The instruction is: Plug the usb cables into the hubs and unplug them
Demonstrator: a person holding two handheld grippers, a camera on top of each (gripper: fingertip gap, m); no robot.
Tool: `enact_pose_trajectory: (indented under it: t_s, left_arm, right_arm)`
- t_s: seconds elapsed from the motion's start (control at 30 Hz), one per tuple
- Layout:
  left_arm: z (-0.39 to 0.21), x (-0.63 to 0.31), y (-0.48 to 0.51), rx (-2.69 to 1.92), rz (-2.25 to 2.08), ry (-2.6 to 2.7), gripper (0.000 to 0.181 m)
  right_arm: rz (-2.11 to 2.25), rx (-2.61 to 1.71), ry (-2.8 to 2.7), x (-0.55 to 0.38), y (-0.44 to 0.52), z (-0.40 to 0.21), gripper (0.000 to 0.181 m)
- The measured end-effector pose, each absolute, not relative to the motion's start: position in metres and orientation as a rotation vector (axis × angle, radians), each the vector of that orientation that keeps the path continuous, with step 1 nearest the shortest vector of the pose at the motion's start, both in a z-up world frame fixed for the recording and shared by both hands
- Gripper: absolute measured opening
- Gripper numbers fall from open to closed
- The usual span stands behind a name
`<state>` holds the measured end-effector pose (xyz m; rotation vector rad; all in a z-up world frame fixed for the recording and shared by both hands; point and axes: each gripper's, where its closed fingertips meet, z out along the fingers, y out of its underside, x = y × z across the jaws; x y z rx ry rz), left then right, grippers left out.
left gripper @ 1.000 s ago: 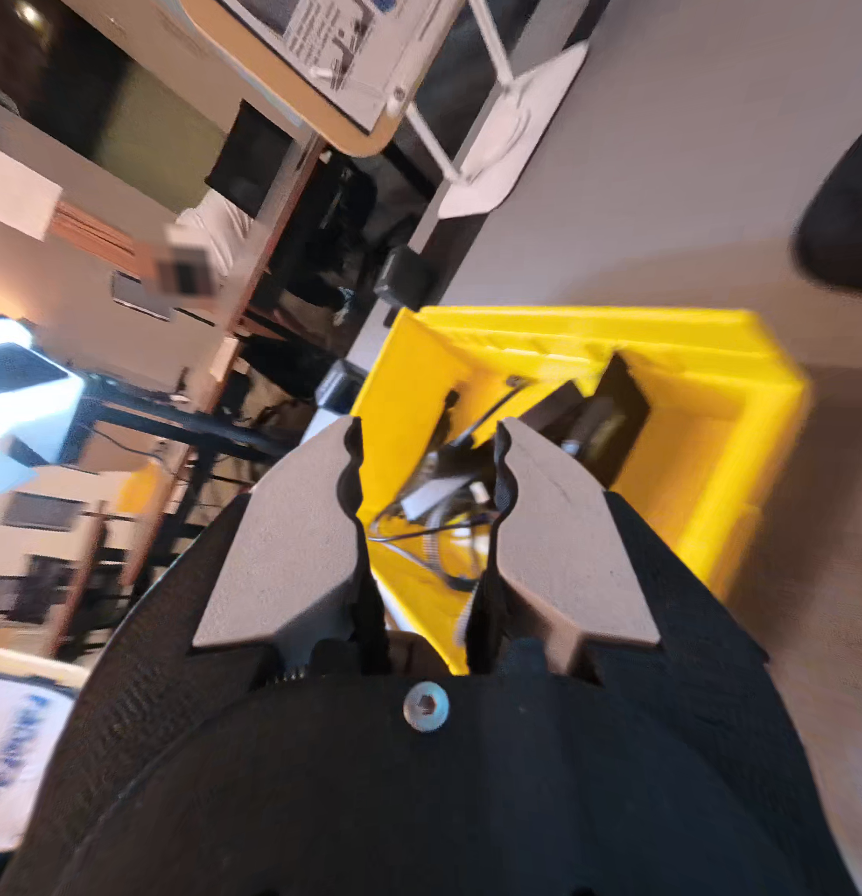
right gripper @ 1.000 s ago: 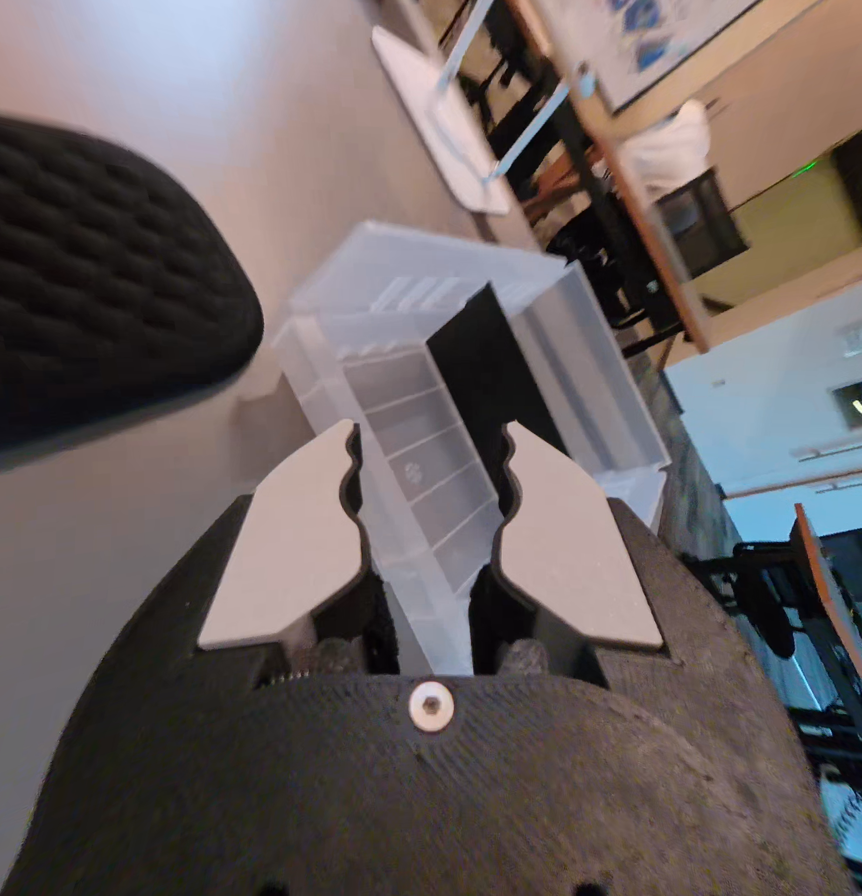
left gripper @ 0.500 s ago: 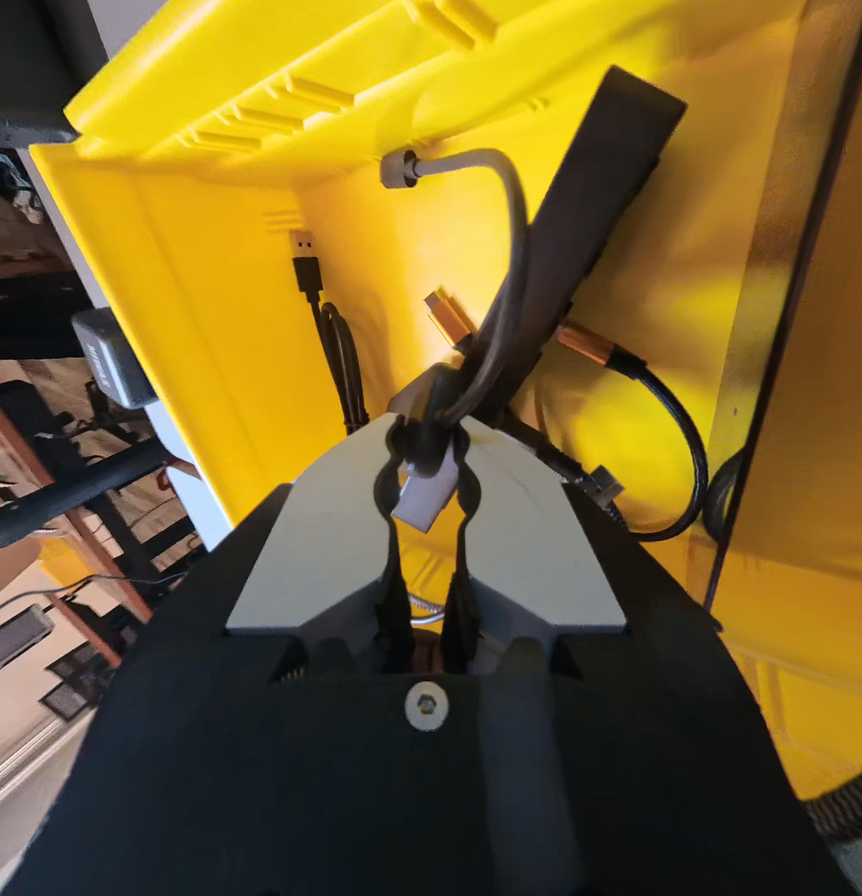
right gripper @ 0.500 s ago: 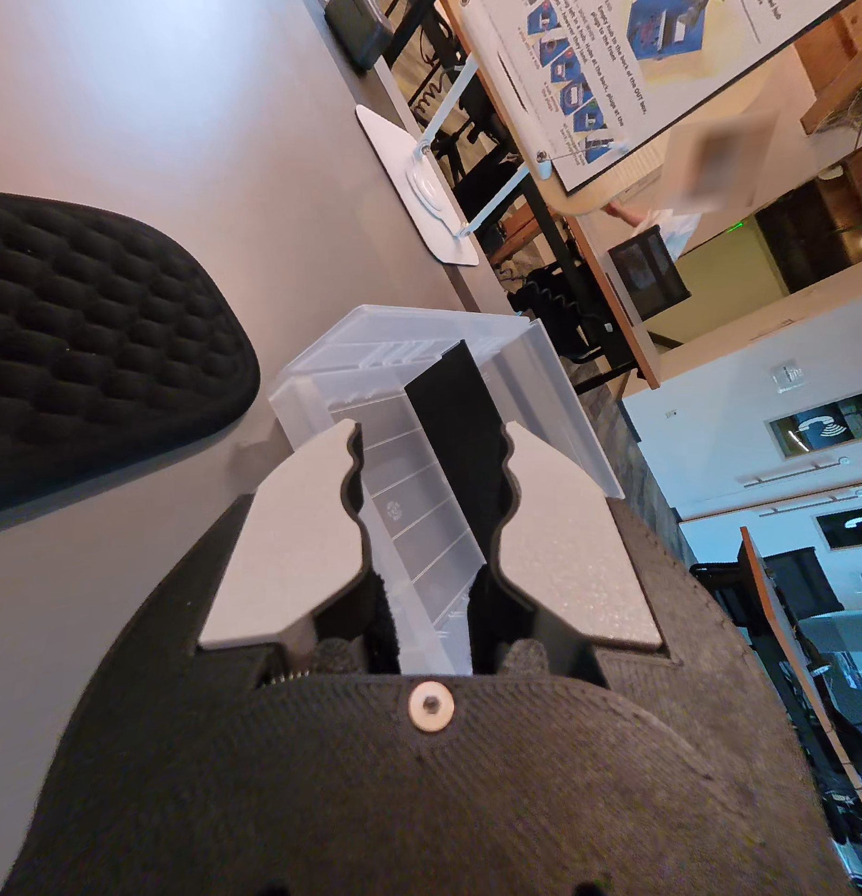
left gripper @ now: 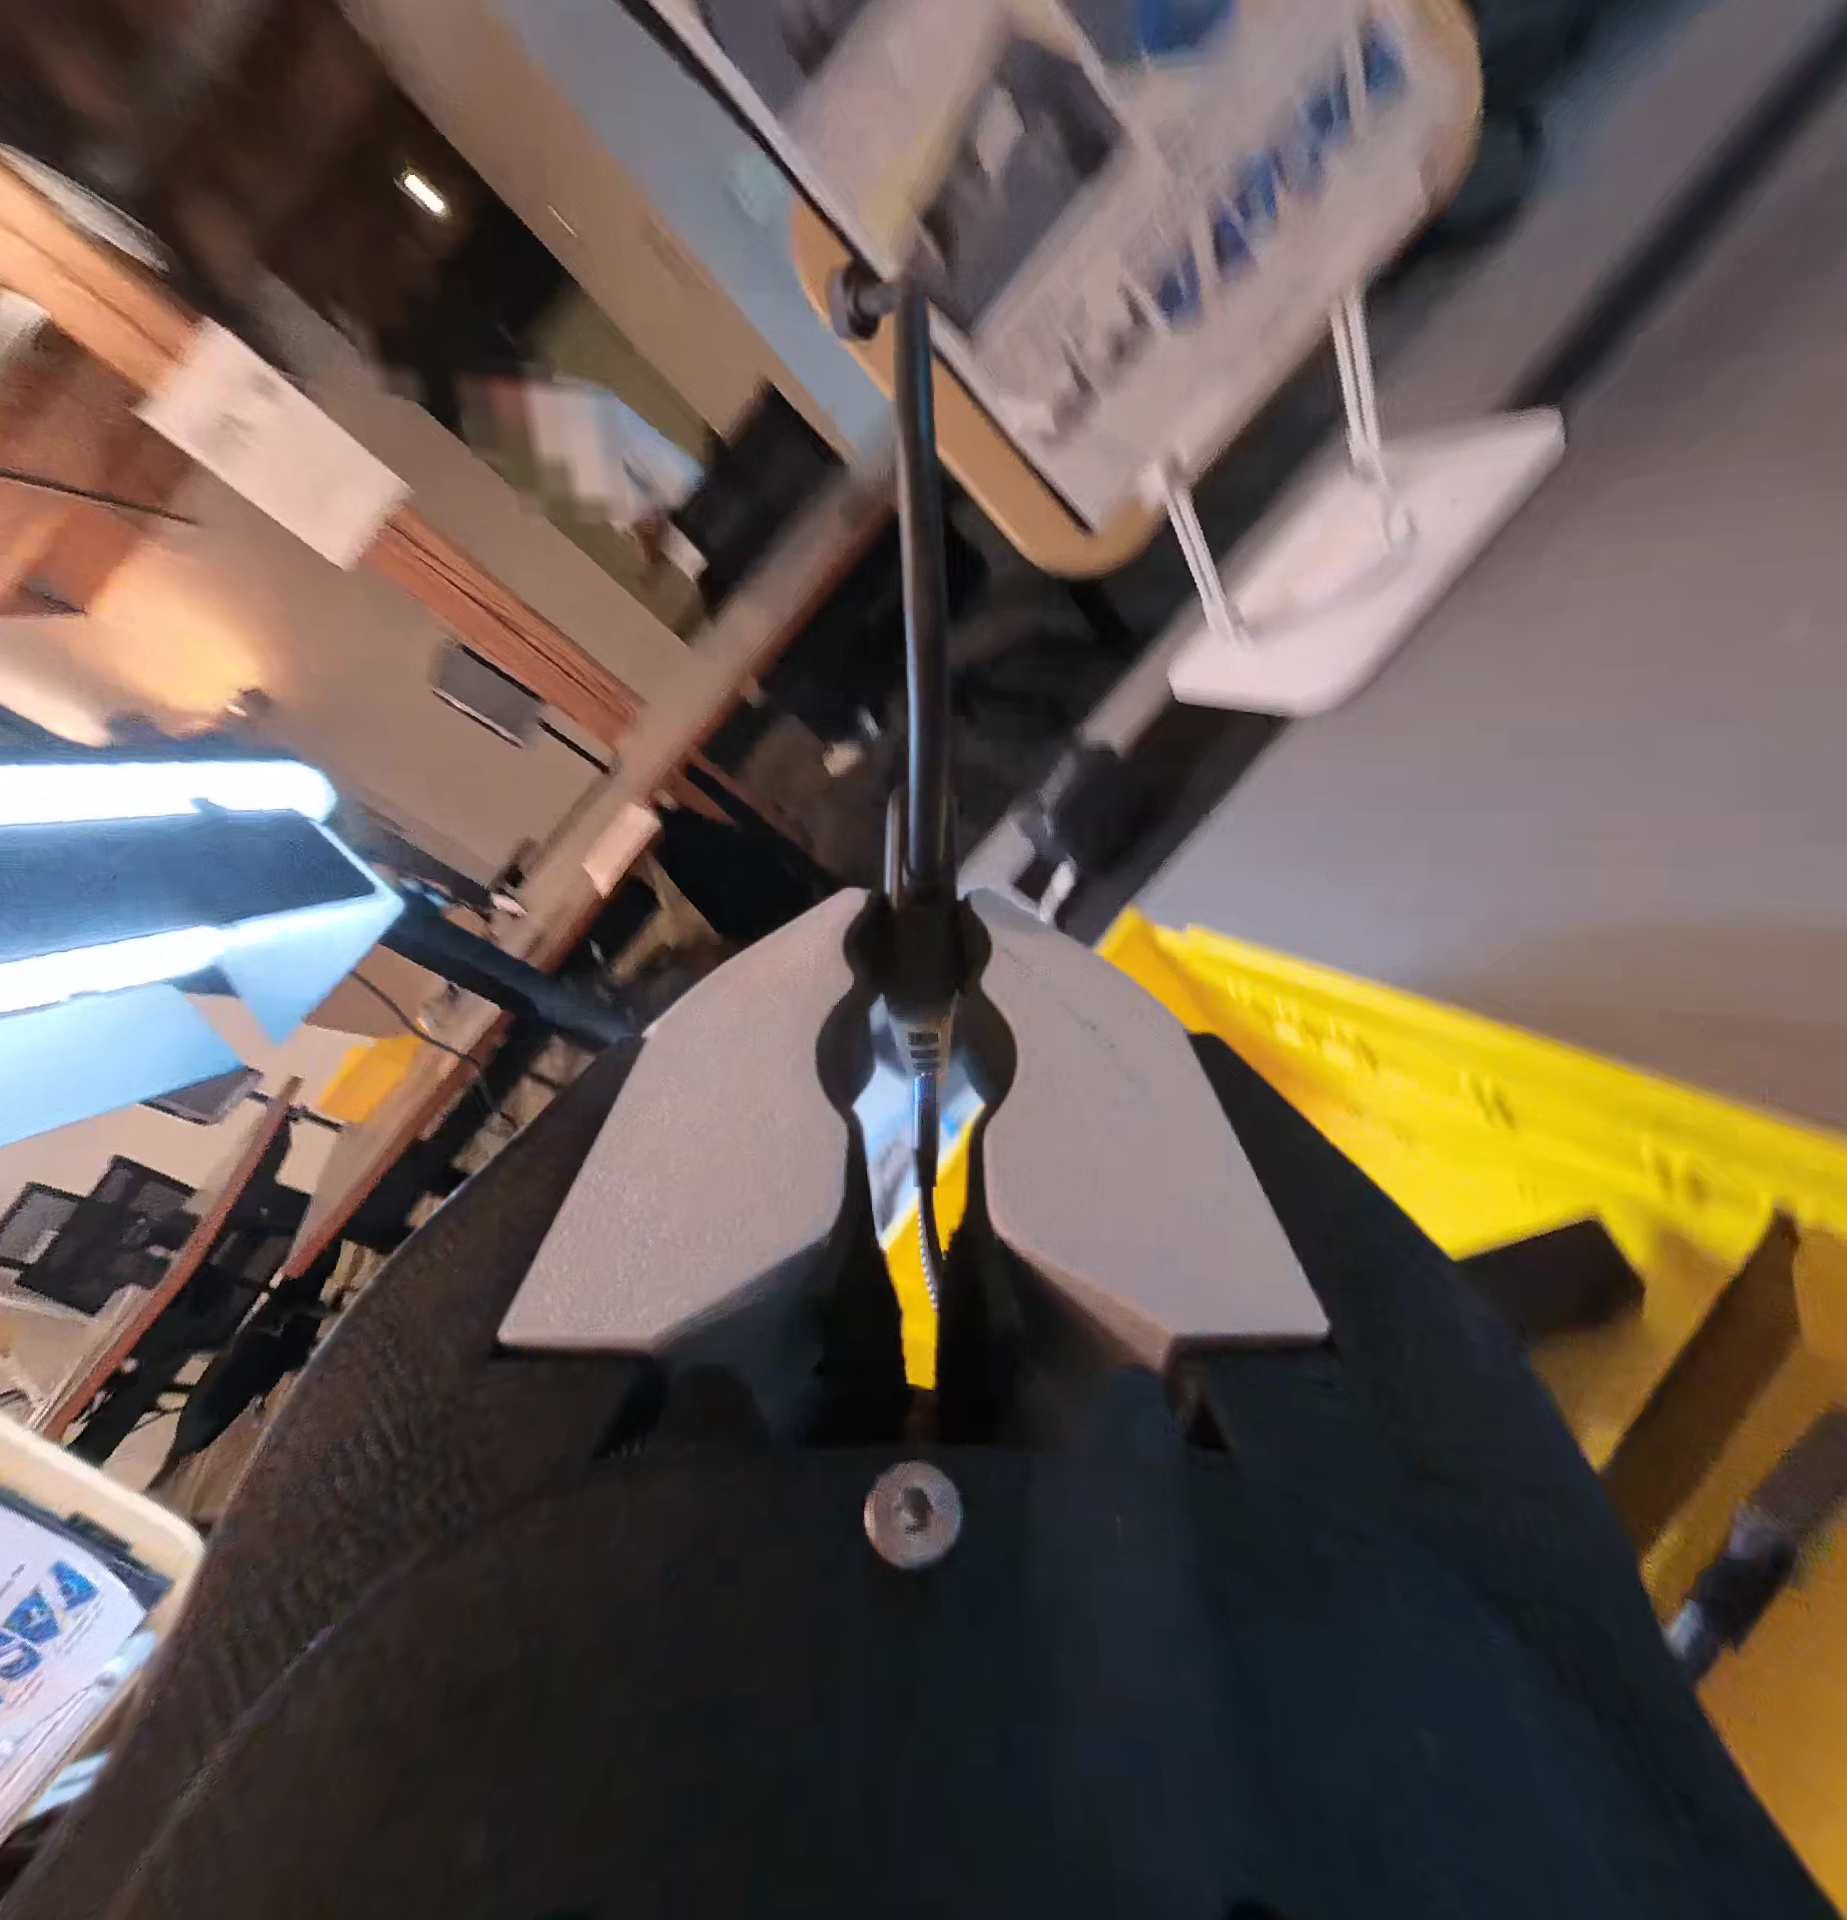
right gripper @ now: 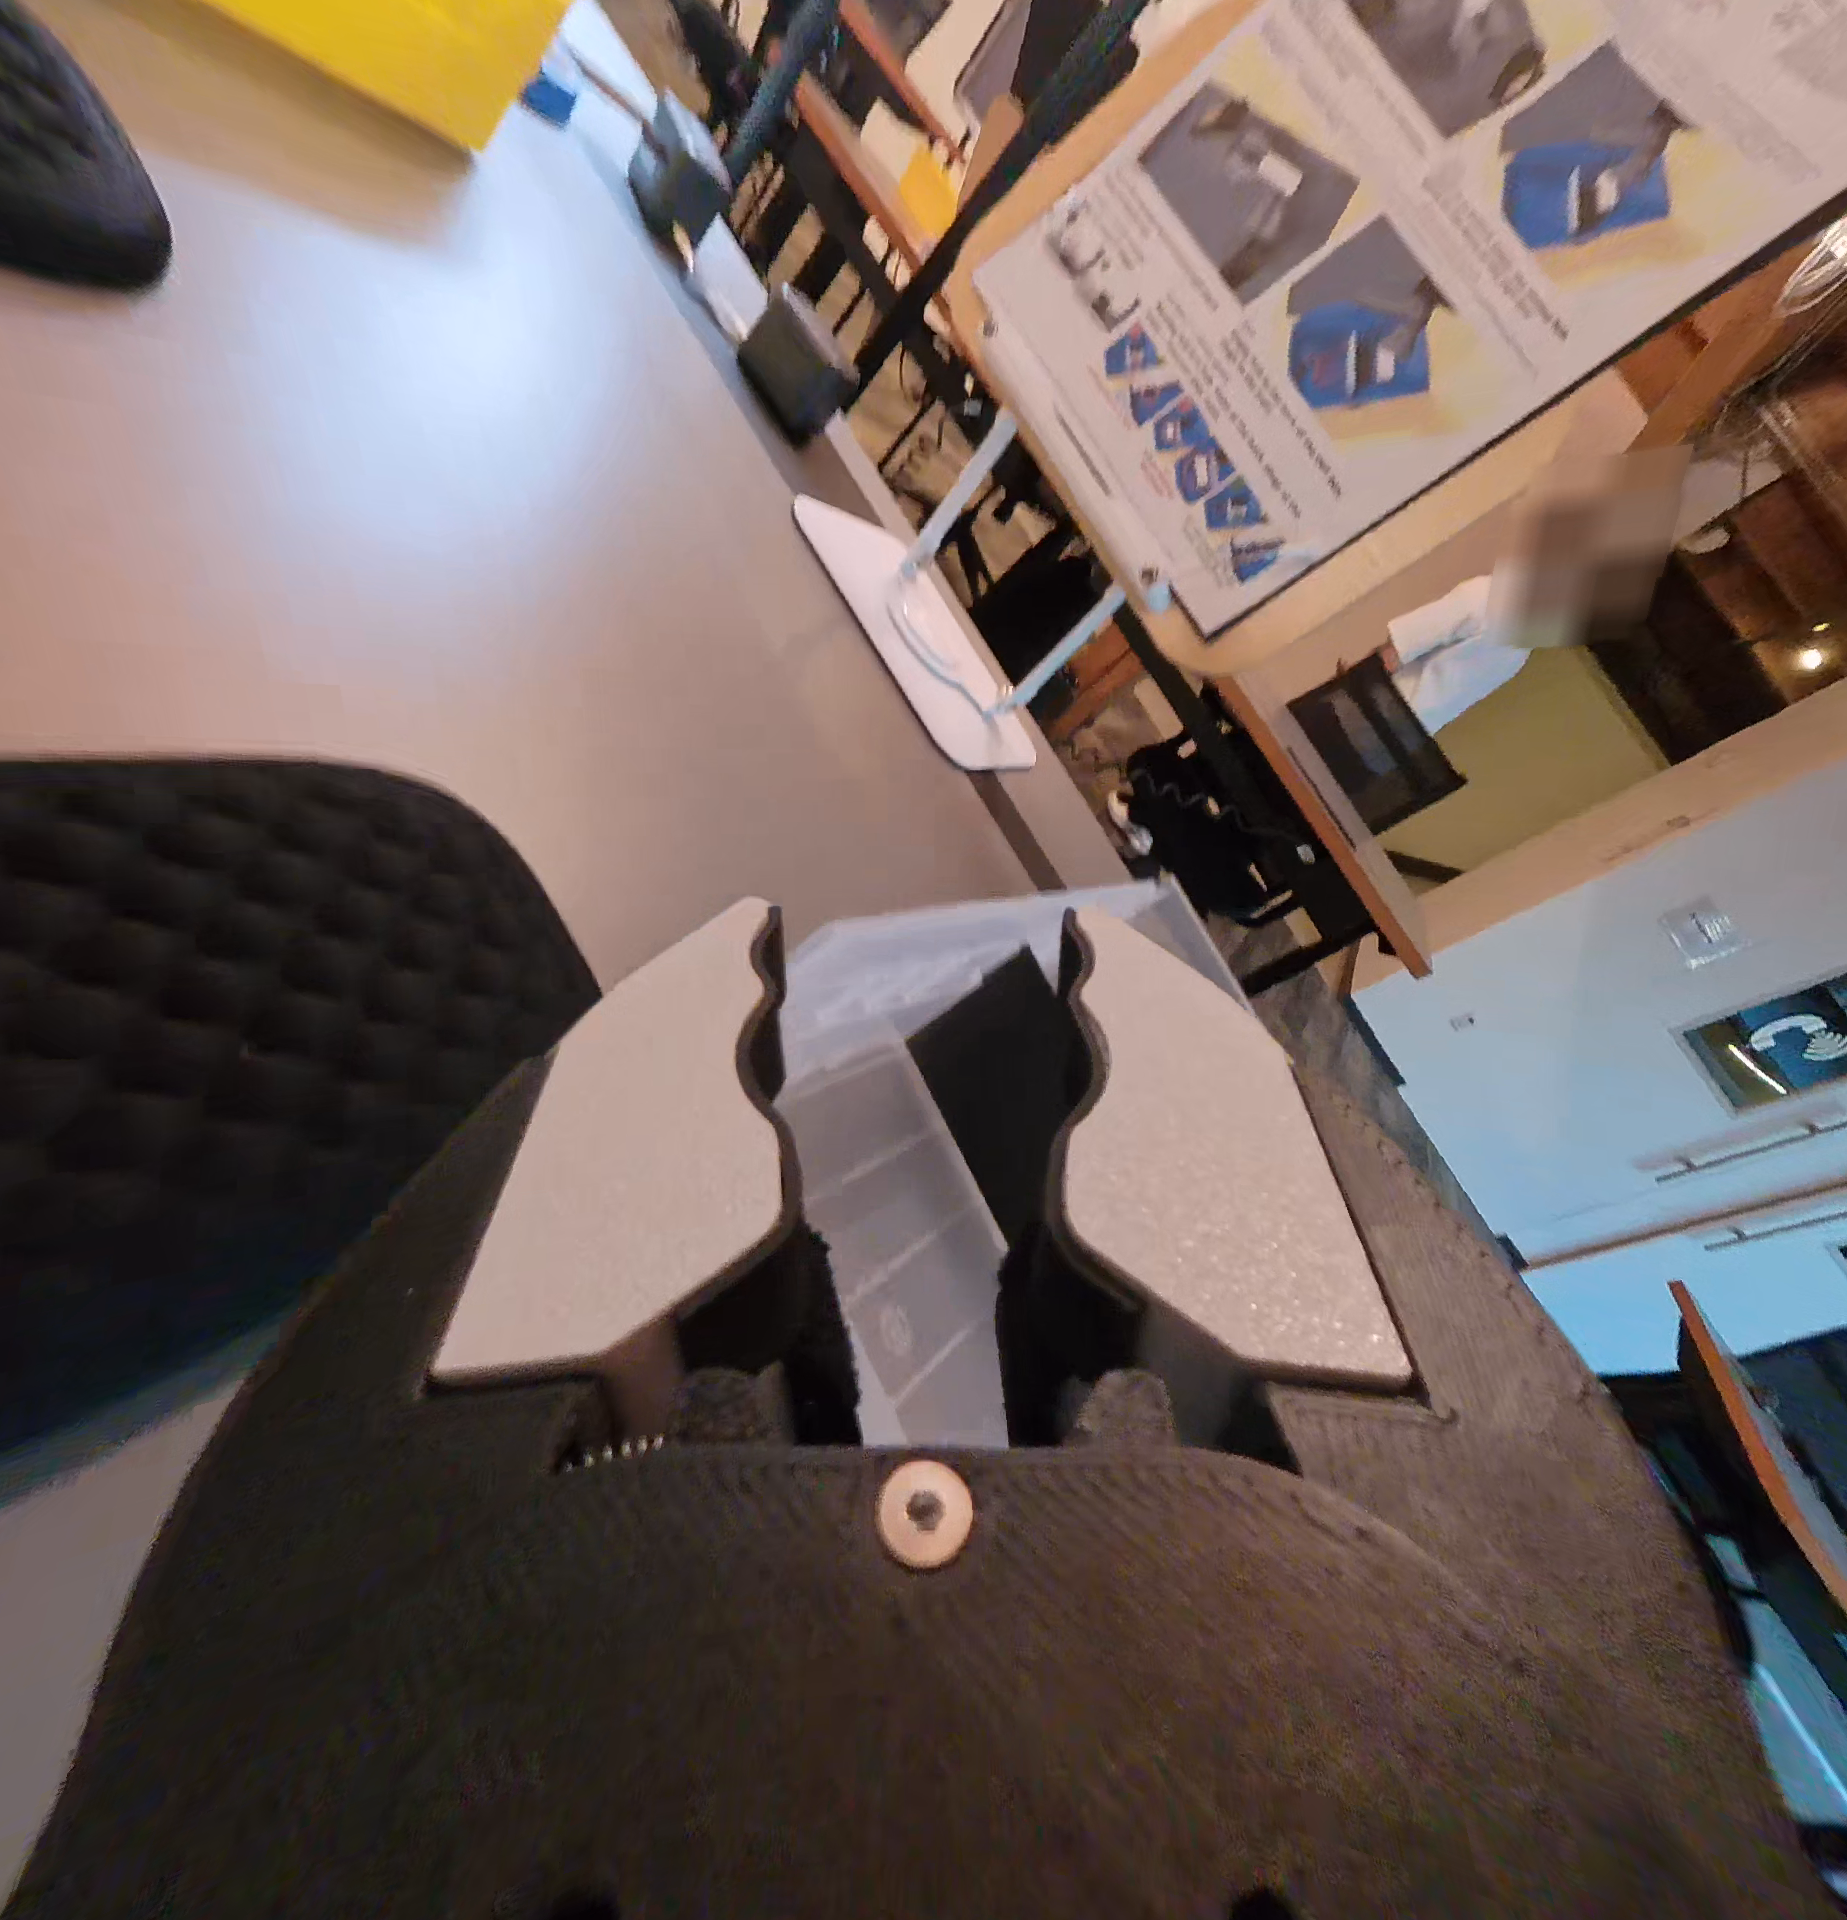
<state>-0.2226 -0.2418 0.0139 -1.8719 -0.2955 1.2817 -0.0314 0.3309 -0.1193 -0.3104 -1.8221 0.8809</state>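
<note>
Grey tabletop (right gripper: 399, 499) fills much of both views, with a workshop of desks and dark frames behind it. On the table's far edge a white stand (right gripper: 914, 634) props up a printed board (right gripper: 1366, 270).

From the left wrist view, the left gripper (left gripper: 917, 935) is clenched on a black cable (left gripper: 924, 623). The cable rises straight beyond the fingertips toward the board, with a grey plug end at its top; a thinner braided length runs back between the fingers. This view is blurred, so the plug type is unclear. A yellow bin (left gripper: 1470, 1122) lies below and to the right of the gripper, with a black divider (left gripper: 1719, 1340) inside it.

From the right wrist view, the right gripper (right gripper: 919, 935) is released, its fingers apart with nothing between them. It hangs over a clear bin (right gripper: 898, 1143) that holds a black divider upright. A black mat (right gripper: 223, 1018) lies just left of that bin; a second dark pad and the yellow bin's corner sit far off at the top left.
</note>
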Motion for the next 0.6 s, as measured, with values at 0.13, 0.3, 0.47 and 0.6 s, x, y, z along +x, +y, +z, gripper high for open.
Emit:
enact_pose_trajectory:
  t_s: [0.13,0.3,0.47,0.6]
  left_arm:
    - [0.078,-0.192,-0.229,-1.510,1.258,-0.306,0.012]
    - [0.127,-0.144,-0.195,-1.132,1.034,-0.236,0.012]
    - [0.156,-0.101,-0.163,-0.872,0.820,-0.119,0.012]
    - [0.166,-0.069,-0.137,-0.699,0.514,-0.043,0.012]
  right_arm:
    - [1.101,-0.285,-1.697,-0.032,0.295,-0.095,0.047]
    - [1.361,-0.217,-1.528,-0.035,0.230,-0.054,0.044]
    - [1.695,-0.123,-1.498,-0.033,0.144,-0.029,0.042]
    - [1.929,-0.110,-1.445,-0.032,0.097,-0.004,0.042]
